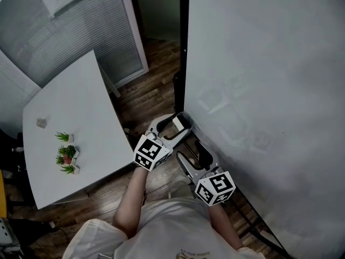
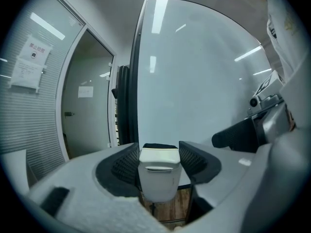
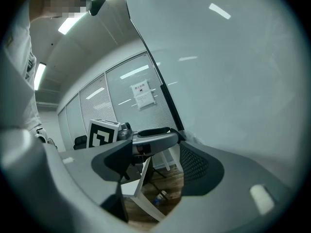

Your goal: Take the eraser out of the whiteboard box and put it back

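— Well, where do we stand with this? Biggest things first.

— We are up against the whiteboard (image 1: 259, 63), which fills the right side of the head view. The white table (image 1: 81, 101) with its small plants (image 1: 66, 154) lies off to our left, well apart from the work, and plays no part.

— And our two tools?

— Our left hand-held gripper (image 2: 159, 154) reaches toward the board's lower left corner. Our right hand-held gripper (image 3: 155, 155) hangs just beside it, nearer to us. Its jaws stand wide with nothing between them, and through the gap we see only the wooden floor (image 3: 167, 193).

— So the eraser?

— The eraser (image 2: 158, 171) sits between the left jaws, standing up on end with its dark felt side facing away from us. In the left gripper view both pads lie against its sides, so we judge it gripped at a middling width.

— Is it out of the box yet?

— That we cannot tell. In the head view there is a dark rim round the eraser at the foot of the board, which may be the box, but it is too small to be sure. The eraser is at or right by that spot, not carried off anywhere.

— What do we count as done, then?

— The grip, by our reading. Either we are just taking it out or just setting it back. If the first, lifting it clear, returning it and letting go are all left. If the second, only the letting go is left.
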`<state>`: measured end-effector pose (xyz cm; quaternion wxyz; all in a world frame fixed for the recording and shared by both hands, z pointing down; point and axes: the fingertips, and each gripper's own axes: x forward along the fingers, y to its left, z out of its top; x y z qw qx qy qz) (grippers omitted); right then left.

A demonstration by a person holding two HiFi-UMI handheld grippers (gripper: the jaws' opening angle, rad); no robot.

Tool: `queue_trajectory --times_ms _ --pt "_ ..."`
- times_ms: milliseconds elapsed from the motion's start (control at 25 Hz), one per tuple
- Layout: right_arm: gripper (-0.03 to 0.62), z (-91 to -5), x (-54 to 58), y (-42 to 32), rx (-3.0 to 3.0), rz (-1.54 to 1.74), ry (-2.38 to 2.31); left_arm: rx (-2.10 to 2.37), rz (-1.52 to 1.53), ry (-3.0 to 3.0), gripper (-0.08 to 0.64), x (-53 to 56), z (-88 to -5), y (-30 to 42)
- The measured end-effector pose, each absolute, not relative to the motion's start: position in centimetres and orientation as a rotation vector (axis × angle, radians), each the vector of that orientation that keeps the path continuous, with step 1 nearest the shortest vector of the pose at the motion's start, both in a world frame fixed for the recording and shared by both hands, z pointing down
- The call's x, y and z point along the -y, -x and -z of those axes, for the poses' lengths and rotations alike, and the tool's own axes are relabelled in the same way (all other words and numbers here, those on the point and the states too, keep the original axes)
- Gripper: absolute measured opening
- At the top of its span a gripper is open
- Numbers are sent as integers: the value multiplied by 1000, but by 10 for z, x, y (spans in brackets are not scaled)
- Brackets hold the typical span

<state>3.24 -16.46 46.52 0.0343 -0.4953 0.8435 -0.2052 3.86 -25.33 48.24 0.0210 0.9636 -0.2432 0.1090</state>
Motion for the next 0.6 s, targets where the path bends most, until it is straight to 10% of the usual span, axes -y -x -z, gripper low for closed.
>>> queue_trajectory --times_ms 600 --pt "305 -468 163 -32 -2607 660 1492 751 -353 -3005 264 259 -486 -45"
